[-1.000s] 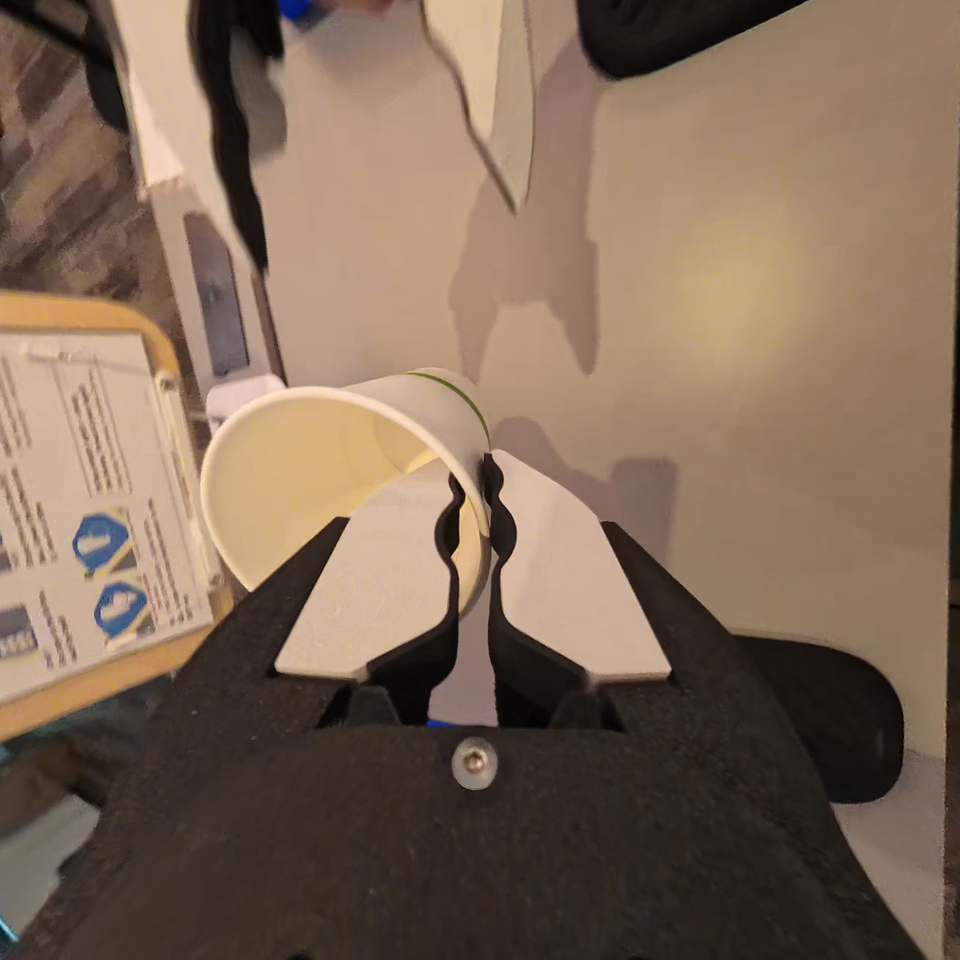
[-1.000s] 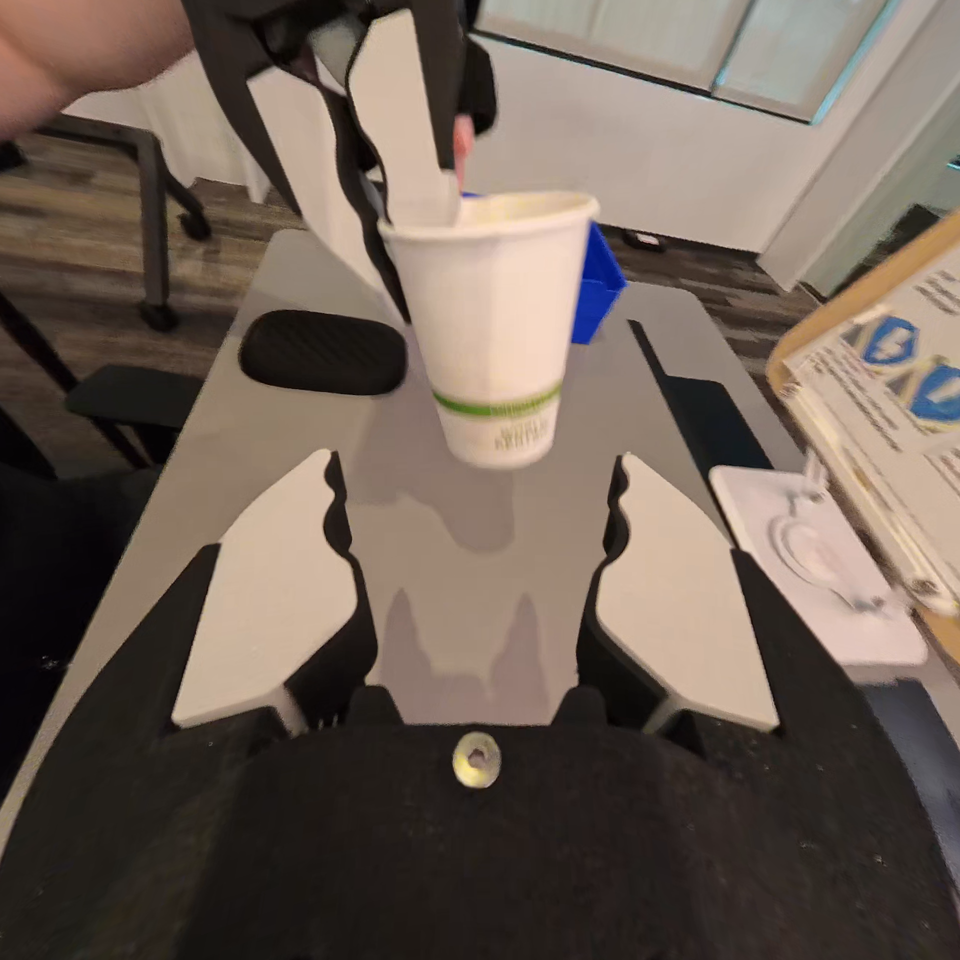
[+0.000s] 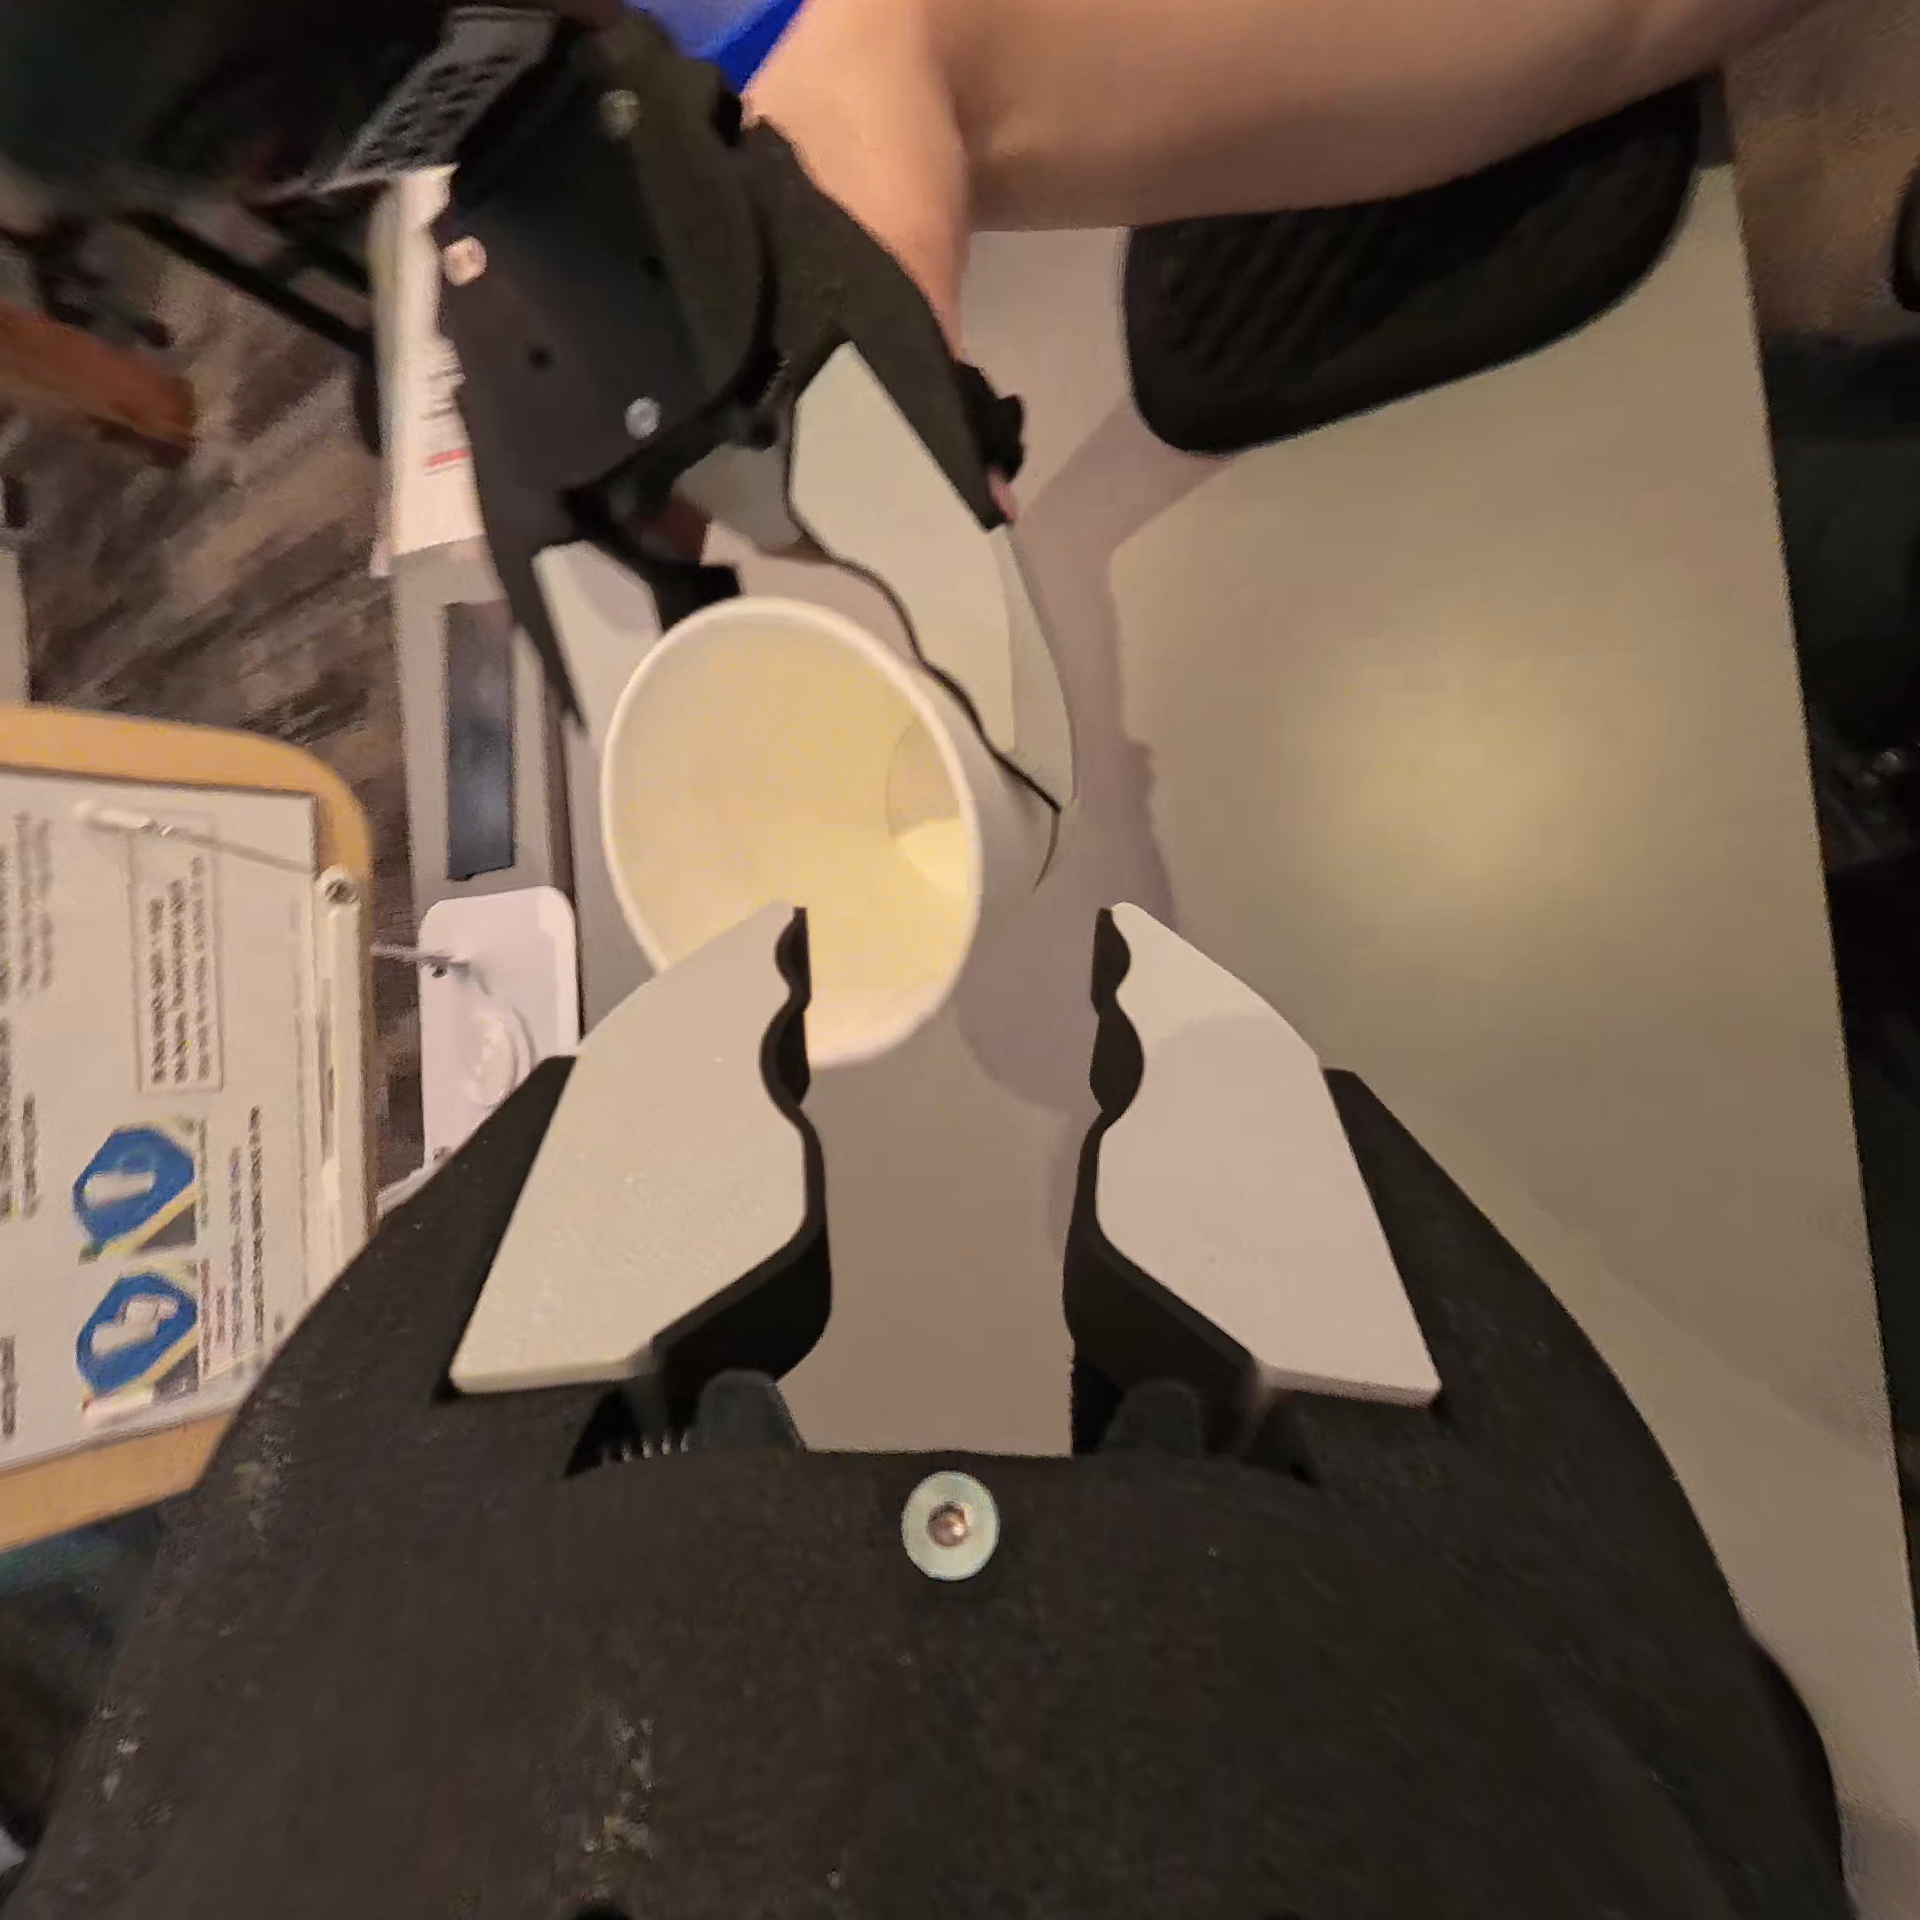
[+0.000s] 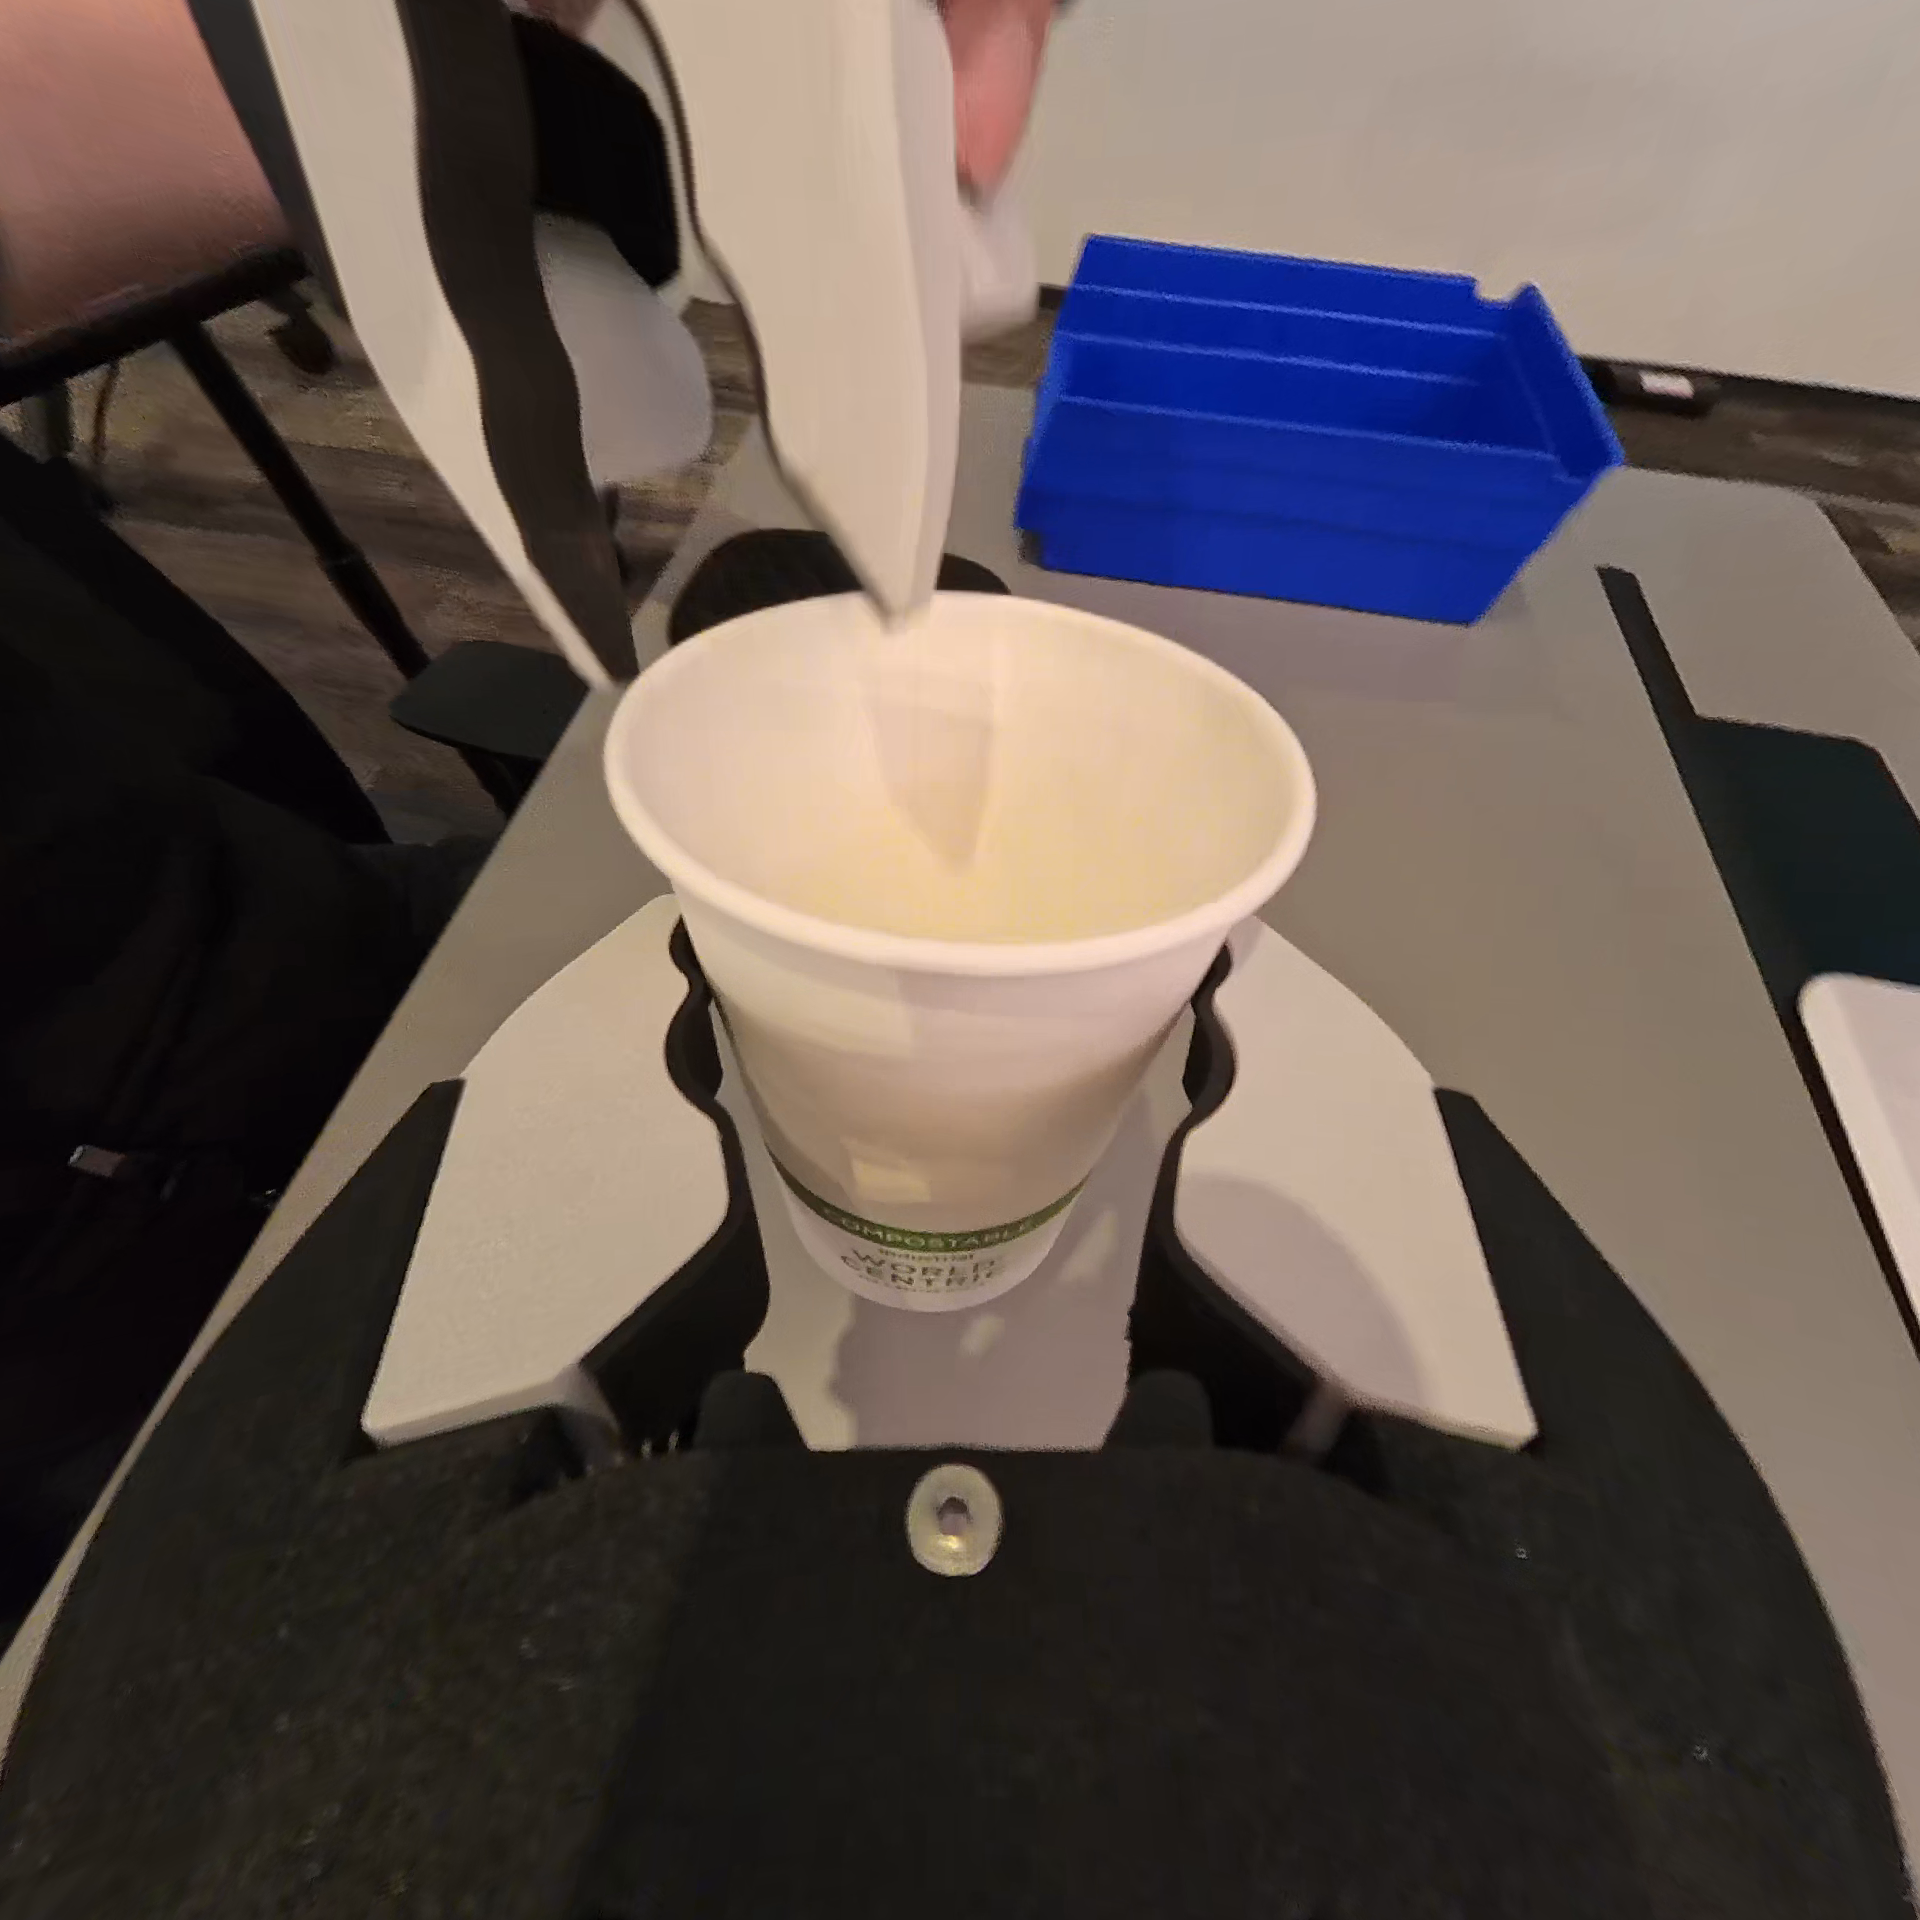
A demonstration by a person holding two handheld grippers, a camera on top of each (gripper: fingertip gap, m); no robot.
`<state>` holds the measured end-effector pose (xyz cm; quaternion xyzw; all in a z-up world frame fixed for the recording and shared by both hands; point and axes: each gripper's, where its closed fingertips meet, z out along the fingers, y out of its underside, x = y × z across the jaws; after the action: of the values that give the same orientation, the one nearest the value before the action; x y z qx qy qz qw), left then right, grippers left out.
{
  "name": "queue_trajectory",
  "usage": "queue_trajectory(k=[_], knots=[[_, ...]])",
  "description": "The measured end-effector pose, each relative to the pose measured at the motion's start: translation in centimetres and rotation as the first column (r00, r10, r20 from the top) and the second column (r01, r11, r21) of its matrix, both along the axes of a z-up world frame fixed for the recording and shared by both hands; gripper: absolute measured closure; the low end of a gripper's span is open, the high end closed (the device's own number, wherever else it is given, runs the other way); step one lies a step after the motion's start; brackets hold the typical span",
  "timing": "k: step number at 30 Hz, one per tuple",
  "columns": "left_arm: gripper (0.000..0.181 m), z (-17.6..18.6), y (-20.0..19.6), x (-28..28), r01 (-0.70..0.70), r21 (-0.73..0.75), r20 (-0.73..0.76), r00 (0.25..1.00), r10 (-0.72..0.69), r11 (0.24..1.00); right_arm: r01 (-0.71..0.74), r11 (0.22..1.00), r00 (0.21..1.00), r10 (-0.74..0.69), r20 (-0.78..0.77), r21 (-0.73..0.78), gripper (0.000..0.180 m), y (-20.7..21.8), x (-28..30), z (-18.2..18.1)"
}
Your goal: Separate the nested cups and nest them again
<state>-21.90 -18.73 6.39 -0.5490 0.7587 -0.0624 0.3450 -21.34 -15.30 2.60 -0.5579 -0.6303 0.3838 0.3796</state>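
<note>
A white paper cup [image 4: 935,1039] with a green band stands upright between my right gripper's [image 4: 951,987] fingers, which press on both sides of its body and hold it just above the grey table [image 4: 1507,831]. In the left wrist view the cup [image 3: 790,810] shows its open mouth, with the right gripper's fingers [image 3: 1029,665] around its lower part. My left gripper [image 3: 945,925] is open at the rim, one fingertip over the mouth and the other outside the wall. It reaches down from above in the right wrist view [image 4: 758,644]. I cannot tell whether a second cup is nested inside.
A blue bin [image 4: 1299,447] stands at the table's far end. A black pad [image 3: 1403,291] lies beyond the cup. A clipboard with papers [image 3: 156,1039] and a white device [image 3: 499,997] sit to one side. A person's forearm [image 3: 1247,104] crosses overhead.
My left gripper has opened and let go of the cup's rim. My right gripper has moved in and closed on the cup's body.
</note>
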Motion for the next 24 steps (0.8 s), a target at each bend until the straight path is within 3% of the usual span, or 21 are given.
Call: queue_trajectory(k=[5,8,10,12,14,16,19,24], knots=[[0.127,0.8,3.4,-4.3,-0.234,-0.052,0.205,0.949,0.24,0.971,0.181,0.984,0.983,-0.181,-0.022,0.0,0.092,4.2,4.5,1.2],[0.127,-0.4,5.4,-7.6,-0.39,-0.133,0.29,0.864,0.412,0.911,0.424,0.899,0.904,-0.412,-0.116,0.108,0.091,7.4,10.5,4.9],[0.128,-1.7,6.6,-9.7,-0.489,-0.179,0.328,0.788,0.521,0.854,0.624,0.767,0.771,-0.574,-0.276,0.147,0.091,9.0,16.1,8.9],[0.128,-3.0,7.3,-11.4,-0.558,-0.22,0.371,0.711,0.598,0.8,0.85,0.503,0.518,-0.738,-0.433,0.158,0.091,10.2,24.0,12.5],[0.13,-4.0,7.7,-12.7,-0.613,-0.245,0.415,0.634,0.652,0.752,0.942,0.292,0.335,-0.78,-0.528,0.166,0.091,9.3,30.6,14.4],[0.131,-4.9,8.0,-13.8,-0.652,-0.279,0.447,0.561,0.696,0.705,0.971,0.179,0.236,-0.825,-0.513,0.159,0.091,8.2,35.4,13.9],[0.132,-6.2,7.8,-14.6,-0.657,-0.369,0.456,0.488,0.744,0.657,0.991,0.061,0.113,-0.869,-0.481,0.122,0.091,7.5,40.9,12.0],[0.135,-7.8,7.2,-15.1,-0.663,-0.391,0.456,0.463,0.76,0.638,0.999,0.048,0.034,-0.897,-0.44,-0.023,0.091,8.2,45.1,8.5]])
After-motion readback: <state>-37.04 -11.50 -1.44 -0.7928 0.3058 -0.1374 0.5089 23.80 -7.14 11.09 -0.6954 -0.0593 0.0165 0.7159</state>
